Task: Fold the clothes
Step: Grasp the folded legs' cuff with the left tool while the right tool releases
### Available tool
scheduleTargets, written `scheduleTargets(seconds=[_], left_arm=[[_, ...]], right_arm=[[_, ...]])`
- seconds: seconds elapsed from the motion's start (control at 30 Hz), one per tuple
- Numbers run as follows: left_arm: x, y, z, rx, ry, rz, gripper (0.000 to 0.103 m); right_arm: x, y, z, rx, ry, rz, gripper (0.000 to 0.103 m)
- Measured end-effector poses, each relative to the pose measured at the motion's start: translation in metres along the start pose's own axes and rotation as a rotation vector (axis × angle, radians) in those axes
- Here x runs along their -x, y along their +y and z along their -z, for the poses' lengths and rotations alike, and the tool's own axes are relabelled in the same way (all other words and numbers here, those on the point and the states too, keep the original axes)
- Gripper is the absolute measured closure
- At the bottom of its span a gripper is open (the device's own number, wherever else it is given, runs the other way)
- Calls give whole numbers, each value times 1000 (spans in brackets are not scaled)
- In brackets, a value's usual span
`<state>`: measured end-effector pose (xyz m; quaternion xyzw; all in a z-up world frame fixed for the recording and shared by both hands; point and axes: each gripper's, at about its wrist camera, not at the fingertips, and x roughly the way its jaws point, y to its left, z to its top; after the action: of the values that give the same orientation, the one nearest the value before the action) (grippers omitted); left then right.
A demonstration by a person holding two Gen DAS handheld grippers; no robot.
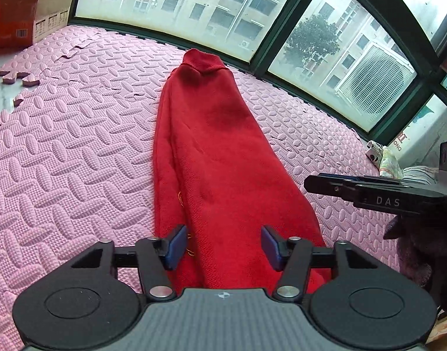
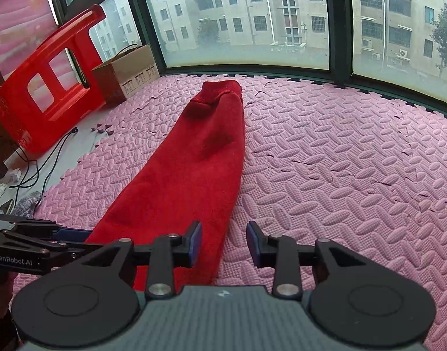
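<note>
While my left gripper (image 1: 223, 244) hangs low over the near end of the red garment (image 1: 206, 152), its jaws stand apart with nothing between them, and the cloth lies flat beneath the gap. The garment is folded into a long narrow strip on the pink foam mat (image 1: 62, 152). It runs away from me toward the window (image 1: 170, 3), with its ribbed collar at the far end, close to the dark window frame. A little yellow stitching shows on the cloth just beside my left blue pad.

My right gripper (image 2: 223, 244) is also released, jaws wide, and it hovers over the right edge of the same garment (image 2: 188, 169): the left pad sits above the red cloth, the right pad above bare mat (image 2: 340, 161). From the left wrist view I see this gripper side-on at the right (image 1: 326, 184), apart from the garment.

Off the mat's left corner a red plastic stool (image 2: 45, 87) lies tipped against the wall, and a cardboard box (image 2: 127, 73) stands just beside it near the glass. A black cable (image 2: 45, 161) trails over the bare floor there, and some loose clothes (image 1: 399, 163) are heaped at the mat's right end.
</note>
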<state>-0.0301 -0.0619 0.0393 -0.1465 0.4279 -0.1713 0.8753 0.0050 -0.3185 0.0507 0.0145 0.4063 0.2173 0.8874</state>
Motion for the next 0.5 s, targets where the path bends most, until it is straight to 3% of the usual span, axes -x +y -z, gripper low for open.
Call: scheduleTargets(seconds=[0.03, 0.1, 0.13, 0.37, 0.5], left_arm=[[-1, 0, 0, -1, 1, -3, 67], [0, 2, 0, -2, -2, -7, 87], [3, 3, -2, 3, -11, -2, 91], [31, 1, -16, 1, -93, 11, 93], [19, 13, -11, 36, -49, -46, 93]], right_arm=[[1, -1, 4, -6, 2, 2, 70], [3, -3, 10, -22, 3, 3, 70], [4, -4, 12, -29, -1, 2, 70], [13, -8, 21, -57, -12, -5, 70], [13, -7, 25, -53, -6, -7, 70]])
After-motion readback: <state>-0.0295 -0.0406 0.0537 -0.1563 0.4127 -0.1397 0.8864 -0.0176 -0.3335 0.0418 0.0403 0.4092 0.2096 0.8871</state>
